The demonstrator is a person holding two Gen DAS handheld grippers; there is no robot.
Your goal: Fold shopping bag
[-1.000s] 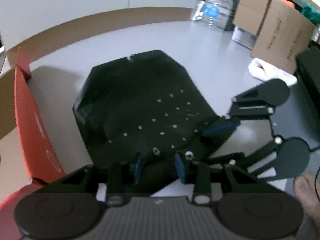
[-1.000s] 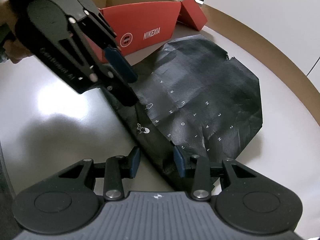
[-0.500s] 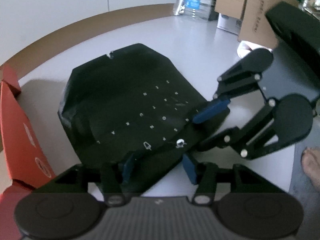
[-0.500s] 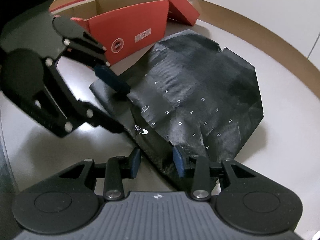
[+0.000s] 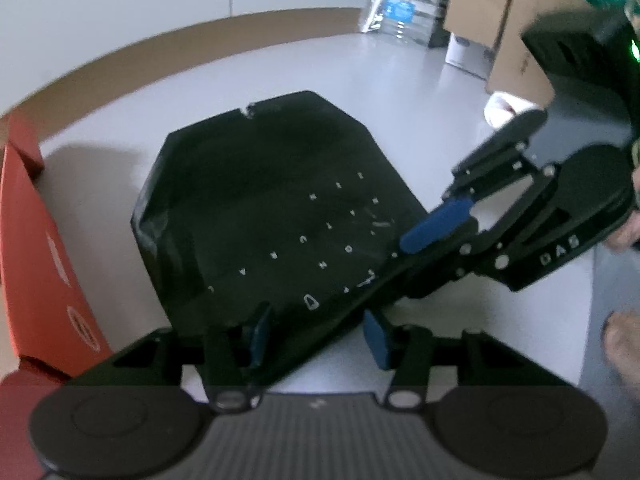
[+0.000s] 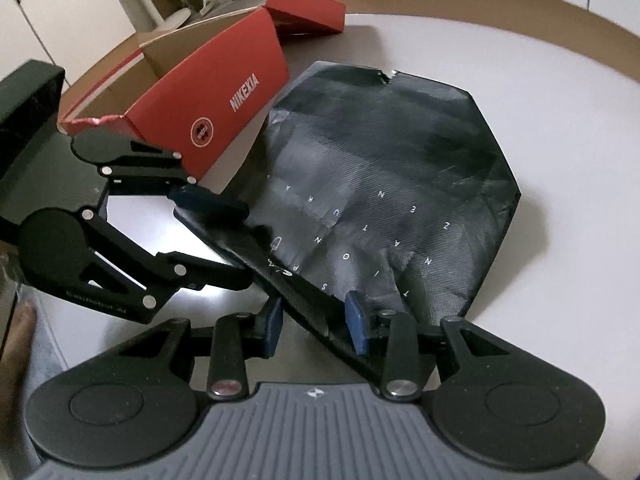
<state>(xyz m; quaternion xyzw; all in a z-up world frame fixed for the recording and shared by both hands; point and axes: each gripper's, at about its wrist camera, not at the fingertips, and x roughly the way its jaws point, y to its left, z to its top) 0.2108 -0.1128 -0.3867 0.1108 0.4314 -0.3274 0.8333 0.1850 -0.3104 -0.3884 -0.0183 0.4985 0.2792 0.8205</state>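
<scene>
My left gripper [image 5: 316, 338] has jaws apart, just closing a little, straddling the black shopping bag [image 5: 264, 216]'s near folded edge; I cannot tell whether the pads press it. My right gripper [image 6: 316, 328] has been closing, its jaws astride the same edge, grip unclear. The bag lies flat on the white table [image 6: 560, 120], running toward twelve o'clock. A red box [image 6: 224, 108] sits at ten o'clock.

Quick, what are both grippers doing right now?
Left hand-held gripper: open, jaws just been closing around the shopping bag edge.
Right hand-held gripper: closed on the shopping bag edge, jaws just been closing further.
</scene>
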